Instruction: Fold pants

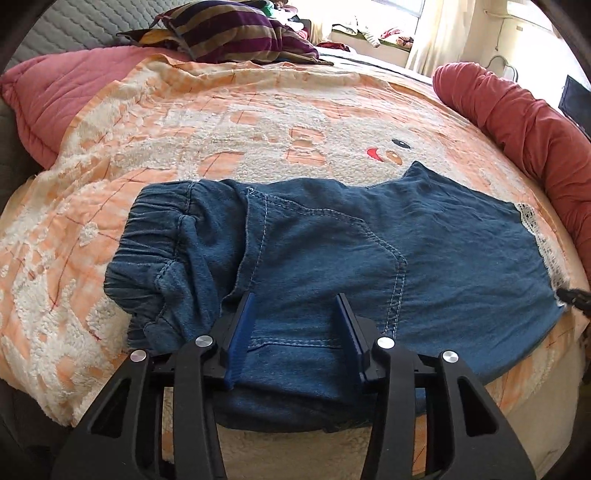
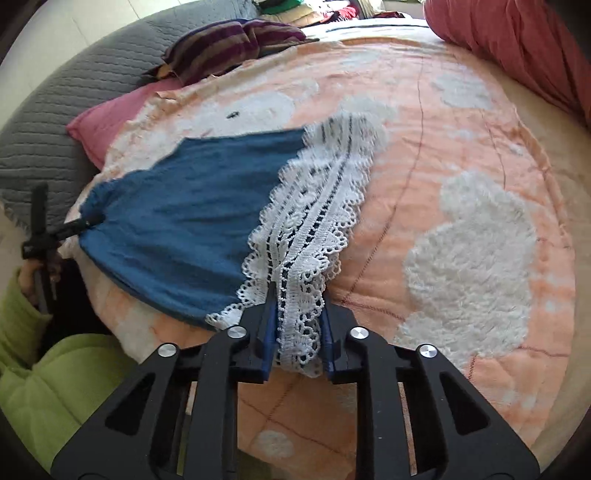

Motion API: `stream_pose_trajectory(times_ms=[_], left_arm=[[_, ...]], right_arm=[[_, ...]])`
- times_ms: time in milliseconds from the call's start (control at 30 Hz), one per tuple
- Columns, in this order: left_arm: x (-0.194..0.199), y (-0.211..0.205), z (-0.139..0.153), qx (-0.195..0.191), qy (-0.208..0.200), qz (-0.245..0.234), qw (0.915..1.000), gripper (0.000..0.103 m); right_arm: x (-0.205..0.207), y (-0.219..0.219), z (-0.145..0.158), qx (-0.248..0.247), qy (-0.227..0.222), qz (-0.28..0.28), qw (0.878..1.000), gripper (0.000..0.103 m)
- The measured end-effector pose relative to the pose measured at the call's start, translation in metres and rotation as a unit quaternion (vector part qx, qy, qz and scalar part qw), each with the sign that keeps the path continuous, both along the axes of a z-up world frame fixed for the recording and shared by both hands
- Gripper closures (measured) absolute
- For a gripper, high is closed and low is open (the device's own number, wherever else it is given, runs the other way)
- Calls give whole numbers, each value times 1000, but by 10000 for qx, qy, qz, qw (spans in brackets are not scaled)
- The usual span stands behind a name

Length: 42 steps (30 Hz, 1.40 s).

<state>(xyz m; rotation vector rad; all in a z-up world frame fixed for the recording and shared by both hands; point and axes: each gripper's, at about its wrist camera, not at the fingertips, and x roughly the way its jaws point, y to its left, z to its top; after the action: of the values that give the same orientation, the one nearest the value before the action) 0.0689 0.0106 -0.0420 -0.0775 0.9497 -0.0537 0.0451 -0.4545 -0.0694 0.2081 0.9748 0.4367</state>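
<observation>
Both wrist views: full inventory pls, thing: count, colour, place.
pants: 1, blue denim, flat across near edge of blanket, waistband at left in left wrist view
lace hem: 1, white, on leg end of pants
blanket: 1, peach and white fleece, covers bed
pink quilt: 1, under blanket's far left edge
striped cloth: 1, purple and tan, bunched at head of bed
red roll: 1, rolled bedding along right side
grey quilted pad: 1, far left
sleeve: 1, green, lower left in right wrist view
left gripper: fingers apart, over pants near waistband
right gripper: fingers closed on lace hem
</observation>
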Motion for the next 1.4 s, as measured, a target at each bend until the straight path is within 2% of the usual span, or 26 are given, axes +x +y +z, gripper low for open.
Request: stream_pose_trajectory(times_ms=[100,167,233,267,400,500,533,667,800,867,1000,1067,1100,1233,1400], left_arm=[[0,3,-1,-82,-10,12,10000,60],[0,3,-1,-124,-34,5,9999,60],[-1,4,1,-199,-76,11,9998,61],[-4,4,4,-200,-138,17,9997,60],[-15,-3,21,75,-356,-25,9993,51],[-24,-12,35,293,-559,-102,9980,48],[-27,-19,41,326,-624,-181,9974,48],[-36,-51,45,490,-705,-634,9943,47],[-40,-80,23,977,-519,-945,9894,47],[-36,-83,5,1052,-232,-968,9895,47],[-33,-72,-6,941,-30,-823,9922,35],[-33,-68,-6,882,-35,-819,9927,35],[-34,-68,-7,863,-34,-825,9928,34],[-30,-65,-8,736,-17,-833,9938,34],[-29,-64,-9,622,-15,-822,9947,35]], right_arm=[[-4,-8,-1,217,-21,-165,9996,86],[-9,-9,6,109,-110,-234,9996,84],[-15,-10,16,-20,-239,-342,9991,73],[-18,-11,21,-110,-321,-409,9986,72],[-33,-12,47,-308,-755,-496,9954,60],[-38,3,63,-428,-1051,-378,9928,53],[-38,13,67,-400,-1138,-262,9924,48],[-31,56,68,-497,-1250,218,9907,43],[-19,109,54,-677,-1145,662,9889,39],[-14,125,49,-694,-1099,742,9887,39],[-1,148,34,-1135,-988,726,9859,33],[8,146,21,-1536,-746,538,9838,33],[12,141,13,-1892,-591,347,9795,33],[9,111,9,-1716,-474,173,9839,36],[9,111,7,-1799,-474,126,9825,36]])
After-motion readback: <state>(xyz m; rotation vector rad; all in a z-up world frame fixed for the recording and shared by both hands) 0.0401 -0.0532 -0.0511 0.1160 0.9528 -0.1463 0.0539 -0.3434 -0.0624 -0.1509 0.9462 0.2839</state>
